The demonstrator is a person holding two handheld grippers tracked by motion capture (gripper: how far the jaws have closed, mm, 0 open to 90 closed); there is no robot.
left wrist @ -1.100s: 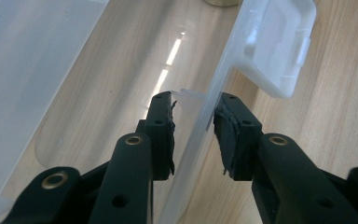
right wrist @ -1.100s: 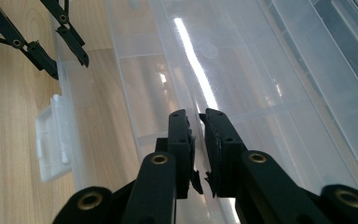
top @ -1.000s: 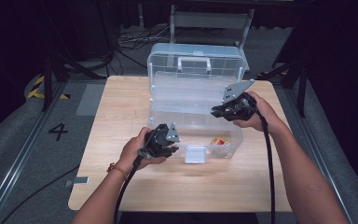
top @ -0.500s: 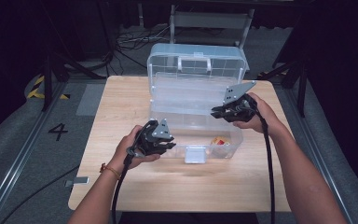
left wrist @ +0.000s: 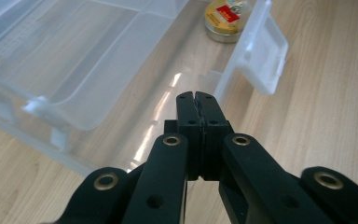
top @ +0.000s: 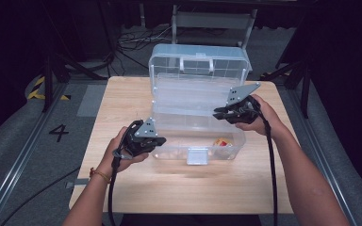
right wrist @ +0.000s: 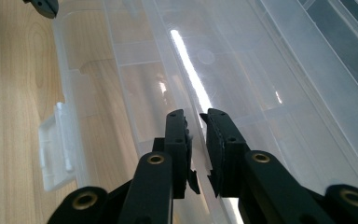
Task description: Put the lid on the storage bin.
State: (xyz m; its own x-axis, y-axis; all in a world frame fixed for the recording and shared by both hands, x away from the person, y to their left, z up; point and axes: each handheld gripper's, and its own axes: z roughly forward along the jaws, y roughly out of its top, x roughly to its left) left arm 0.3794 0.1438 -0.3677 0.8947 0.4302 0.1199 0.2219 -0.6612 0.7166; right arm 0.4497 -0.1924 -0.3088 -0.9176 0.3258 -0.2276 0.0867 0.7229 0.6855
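Both grippers' fingers near the clear box (top: 195,99): left (left wrist: 197,100) closed empty, right (right wrist: 193,119) slightly apart (tin's (left wrist: 223,19) label unreadable).

Open storage box (top: 195,117) at mid-table (top: 122,94), lid standing at far side. Inside, near right corner: a round tin (top: 222,142). Latch (top: 198,156) on near wall. Left gripper (top: 160,140) at near left corner, right gripper (top: 218,114) over right end.
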